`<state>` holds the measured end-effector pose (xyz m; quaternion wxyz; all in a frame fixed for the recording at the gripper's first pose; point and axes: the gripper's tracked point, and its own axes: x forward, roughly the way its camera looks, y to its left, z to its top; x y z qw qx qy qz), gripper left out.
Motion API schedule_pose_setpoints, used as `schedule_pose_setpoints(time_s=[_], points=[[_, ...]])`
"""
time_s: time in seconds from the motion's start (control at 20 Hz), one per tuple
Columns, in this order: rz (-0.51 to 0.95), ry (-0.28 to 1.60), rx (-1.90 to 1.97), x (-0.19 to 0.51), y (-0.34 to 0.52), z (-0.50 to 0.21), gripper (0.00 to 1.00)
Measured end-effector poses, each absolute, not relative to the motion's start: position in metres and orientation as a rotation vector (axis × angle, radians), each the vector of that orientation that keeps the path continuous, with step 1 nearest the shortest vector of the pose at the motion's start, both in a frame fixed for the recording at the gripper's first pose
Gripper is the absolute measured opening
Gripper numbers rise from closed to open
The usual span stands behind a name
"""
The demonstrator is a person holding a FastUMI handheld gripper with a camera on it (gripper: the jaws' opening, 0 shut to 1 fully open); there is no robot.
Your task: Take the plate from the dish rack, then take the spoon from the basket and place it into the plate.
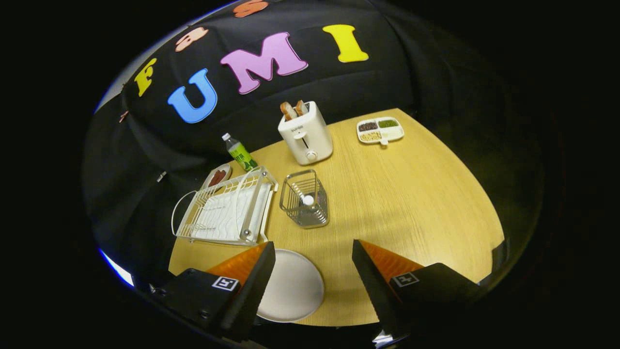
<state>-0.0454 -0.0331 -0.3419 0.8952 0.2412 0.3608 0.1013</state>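
While the plate (pixel 295 286) lies flat on the tabletop (pixel 411 194), partly hidden behind one finger, the gripper (pixel 314 254) hangs above it with its jaws wide apart and nothing between them. To my eye the plate step is done: the dish rack (pixel 225 208) just beyond the fingers stands with no plate in it, and the plate sits close beneath the gripper, where a spoon could be dropped into it easily.

Ahead of the fingers, right beside the rack, stands the wire basket (pixel 305 198), upright, with the spoon (pixel 308 199) standing in it, its pale rounded end poking up near the middle. That upright pose probably suits a pinch from above, since the wire walls would block a sideways approach. The open jaws fit that reading; they look ready to come down around the spoon's end.

Further back, well clear of the work, are a toaster (pixel 306 133) holding bread, a green-labelled bottle (pixel 240 152), a small dish (pixel 218 175) behind the rack, and a divided snack tray (pixel 380 130). None seems in the way.
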Motion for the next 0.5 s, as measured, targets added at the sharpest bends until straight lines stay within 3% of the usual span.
schedule_pose_setpoints(time_s=[0.5], points=[[0.338, 0.634, 0.192, -0.007, -0.03, -0.29, 0.98]])
